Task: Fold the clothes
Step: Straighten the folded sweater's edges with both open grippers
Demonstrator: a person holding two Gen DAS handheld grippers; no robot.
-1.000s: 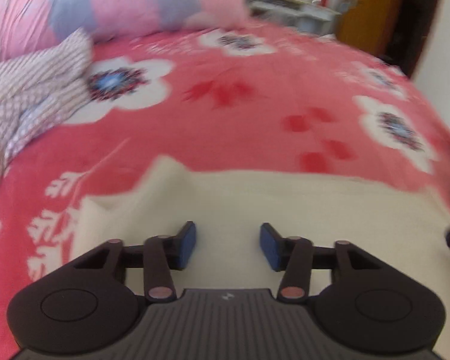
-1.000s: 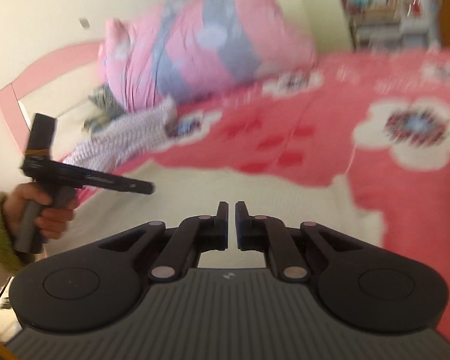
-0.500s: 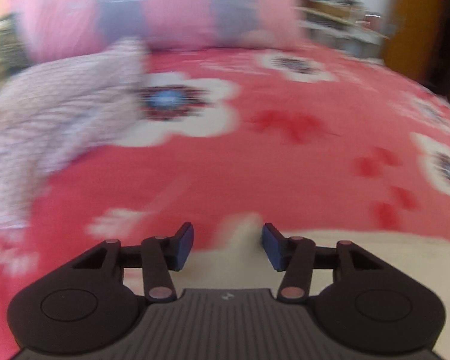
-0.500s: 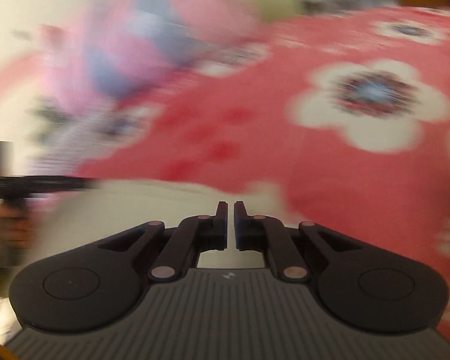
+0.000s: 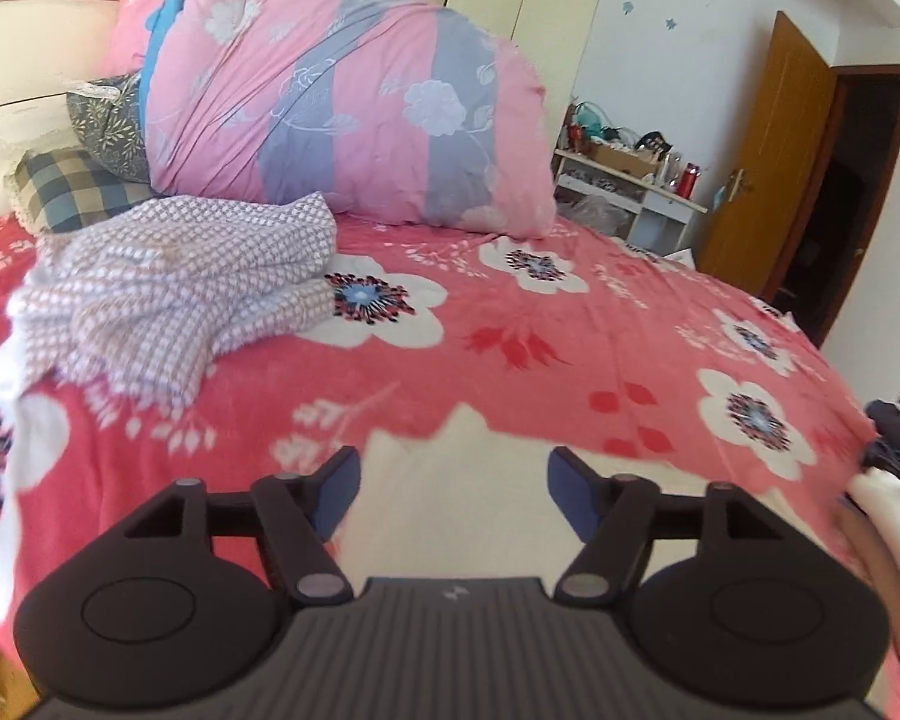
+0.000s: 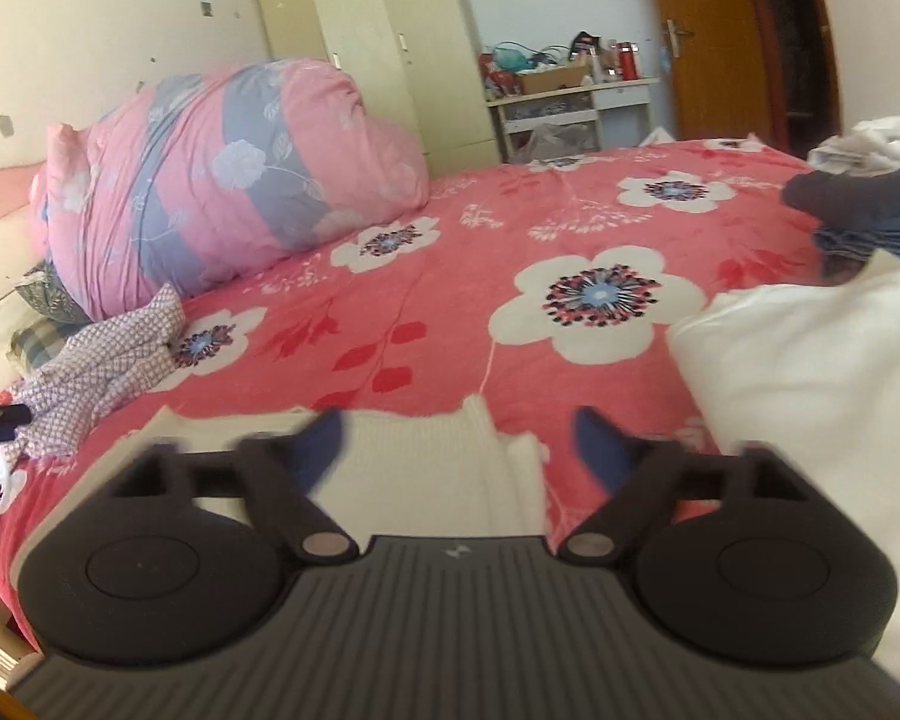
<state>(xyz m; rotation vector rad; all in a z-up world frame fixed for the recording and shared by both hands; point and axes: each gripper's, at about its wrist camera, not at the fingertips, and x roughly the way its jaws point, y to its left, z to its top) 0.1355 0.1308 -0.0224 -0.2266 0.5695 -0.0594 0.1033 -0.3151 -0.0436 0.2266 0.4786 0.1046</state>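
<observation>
We have the cream sweater (image 5: 480, 480) lying flat on the near edge of the bed (image 5: 570, 324), and both our tools sit low over it with nothing in them. The left gripper (image 5: 453, 489) has its jaws spread wide above the sweater's far hem, where a small peak of cloth stands up; the right gripper (image 6: 456, 444) also has its jaws wide, though they are blurred, and they straddle a ribbed, knitted strip of the same sweater (image 6: 426, 468). We judge that we are between holds: the sweater looks laid out or partly folded, and this would fit either a fold just let go or a hold about to be taken, so we cannot say which. Any further fold would call for both jaws to close on an edge of the cloth at matching spots and to carry it over level, so the layers land square. Both grippers point forward across the bed, tilted slightly down, close to the near edge. A checked garment (image 5: 174, 294) lies crumpled toward the pillows, well apart from the sweater, and a pile of white and dark clothes (image 6: 858, 192) sits to the right; a white cloth (image 6: 810, 372) lies just beside the right gripper.
</observation>
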